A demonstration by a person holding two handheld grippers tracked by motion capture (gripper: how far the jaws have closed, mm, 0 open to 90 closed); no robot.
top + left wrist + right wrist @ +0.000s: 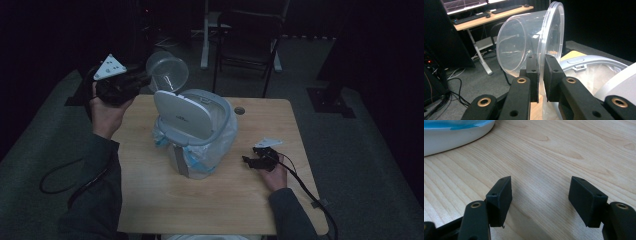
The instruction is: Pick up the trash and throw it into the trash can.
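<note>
Dim room, wooden table [150,200] with a lined bin [200,135], its lid up. Left gripper [541,75] clamps the rim of a clear plastic cup [524,42], tilted above the bin's back-left edge. Right gripper [540,197] rests wide open on the table, holding nothing.

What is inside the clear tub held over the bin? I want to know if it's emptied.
The clear tub looks empty through its walls; the left tongs cover a strip of rim.
</note>
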